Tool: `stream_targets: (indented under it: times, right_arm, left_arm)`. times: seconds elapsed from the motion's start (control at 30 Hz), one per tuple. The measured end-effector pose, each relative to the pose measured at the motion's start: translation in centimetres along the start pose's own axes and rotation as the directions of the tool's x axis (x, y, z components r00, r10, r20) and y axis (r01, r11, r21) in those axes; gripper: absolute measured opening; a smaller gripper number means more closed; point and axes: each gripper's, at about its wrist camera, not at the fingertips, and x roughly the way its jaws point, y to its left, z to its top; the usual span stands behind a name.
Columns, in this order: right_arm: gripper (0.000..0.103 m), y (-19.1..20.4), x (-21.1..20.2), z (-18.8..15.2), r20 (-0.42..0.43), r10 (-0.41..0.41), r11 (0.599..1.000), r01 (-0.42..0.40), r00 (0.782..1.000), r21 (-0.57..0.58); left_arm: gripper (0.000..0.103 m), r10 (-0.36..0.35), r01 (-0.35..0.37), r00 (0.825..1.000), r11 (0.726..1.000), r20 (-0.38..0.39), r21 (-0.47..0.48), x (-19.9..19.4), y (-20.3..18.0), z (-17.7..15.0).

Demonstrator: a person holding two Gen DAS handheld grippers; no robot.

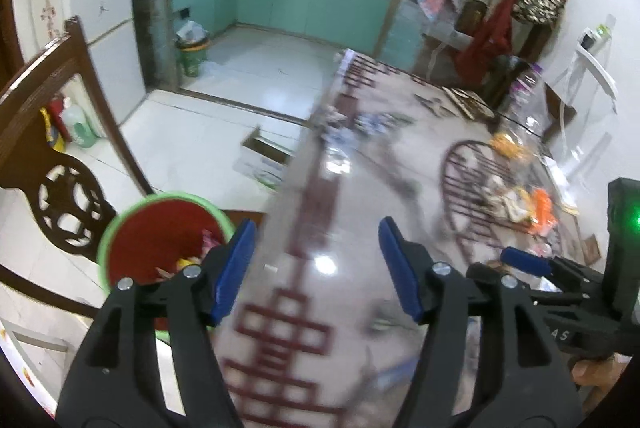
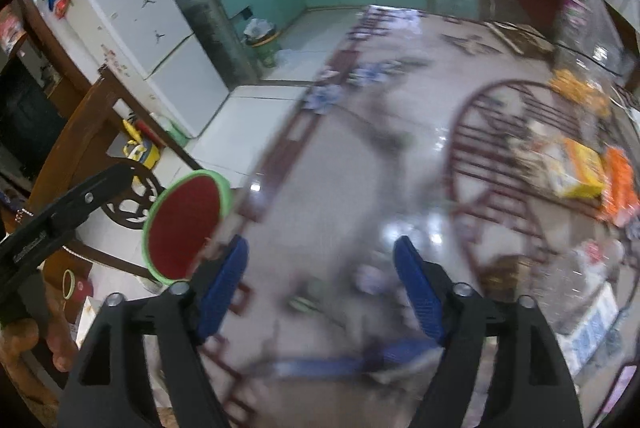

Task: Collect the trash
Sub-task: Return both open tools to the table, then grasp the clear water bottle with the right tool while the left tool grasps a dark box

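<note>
Ahead of the left gripper (image 1: 316, 268), its blue fingers (image 1: 234, 272) are standing wide apart with nothing between them but the blurred patterned surface (image 1: 304, 212). Just left of the left finger, beyond the surface's edge, a green-rimmed red bin (image 1: 160, 232) is holding a few wrappers. Far right on the surface, a pile of orange and yellow wrappers (image 1: 520, 204) is lying well away from the fingers, and the right gripper (image 1: 524, 262) is reaching in from that side.

Through the right wrist view, the right gripper (image 2: 322, 286) is also spreading its fingers (image 2: 420, 292) wide, gripping nothing. Wrappers (image 2: 584, 174) are lying well ahead to the right; a blurred scrap is sitting between the fingers, too smeared to identify. The bin (image 2: 186, 224) is showing at the left edge, with bare surface (image 2: 340, 168) stretching ahead.
</note>
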Motion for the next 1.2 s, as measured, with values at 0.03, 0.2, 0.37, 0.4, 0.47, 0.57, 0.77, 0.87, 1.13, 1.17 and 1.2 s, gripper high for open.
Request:
stream_targets:
  times: [0.03, 0.2, 0.37, 0.4, 0.47, 0.57, 0.77, 0.87, 1.13, 1.17, 1.2]
  right_arm:
    - [0.080, -1.3, -0.6, -0.3, 0.003, -0.009, 1.000, 0.009, 1.000, 0.009]
    - [0.080, -9.0, -3.1, -1.3, -0.011, -0.097, 0.995, 0.096, 0.995, -0.031]
    - [0.087, -16.4, -3.2, -0.9, -0.129, -0.179, 0.958, 0.143, 0.975, -0.249]
    - [0.087, -17.4, -2.9, -0.8, -0.150, -0.178, 0.953, 0.132, 0.973, -0.274]
    - [0.087, -19.1, -1.8, -0.8, -0.203, -0.196, 0.927, 0.114, 0.959, -0.357]
    - [0.087, -20.9, 0.3, -1.3, -0.300, -0.193, 0.891, 0.039, 0.934, -0.453]
    - [0.095, -21.3, 3.5, -2.9, -0.357, -0.232, 0.822, -0.015, 0.905, -0.570]
    - [0.089, -21.4, 4.9, -3.2, -0.362, -0.273, 0.792, -0.005, 0.891, -0.611]
    - [0.051, -23.0, 3.0, -2.3, -0.306, -0.153, 0.873, -0.016, 0.940, -0.487]
    - [0.049, -23.3, 2.1, -2.0, -0.284, -0.120, 0.891, -0.023, 0.951, -0.454]
    - [0.049, -23.5, 0.8, -1.7, -0.247, -0.074, 0.913, -0.035, 0.966, -0.407]
  left_arm:
    - [0.063, -0.012, 0.013, 1.000, 1.000, -0.007, 0.009, 0.1, -1.5, -0.5]
    - [0.065, -0.059, 0.059, 0.997, 0.998, -0.044, 0.015, 1.1, -7.6, -3.0]
    - [0.067, -0.085, 0.088, 0.993, 0.996, -0.083, 0.032, 1.7, -12.8, -5.5]
    - [0.067, -0.088, 0.092, 0.992, 0.995, -0.092, 0.033, 1.8, -13.5, -5.9]
    - [0.067, -0.091, 0.096, 0.990, 0.995, -0.109, 0.034, 2.0, -14.9, -6.7]
    - [0.069, -0.089, 0.095, 0.988, 0.995, -0.124, 0.041, 2.0, -16.6, -7.2]
    - [0.073, -0.054, 0.063, 0.989, 0.996, -0.135, 0.058, 1.9, -18.1, -8.0]
    - [0.073, -0.045, 0.052, 0.986, 0.998, -0.160, 0.035, 2.9, -18.3, -8.0]
    - [0.073, -0.030, 0.045, 0.978, 0.997, -0.206, 0.067, 5.7, -20.2, -8.0]
    - [0.073, -0.037, 0.054, 0.976, 0.996, -0.215, 0.076, 6.4, -20.7, -8.0]
    - [0.073, -0.039, 0.059, 0.975, 0.995, -0.220, 0.084, 6.8, -21.0, -8.1]
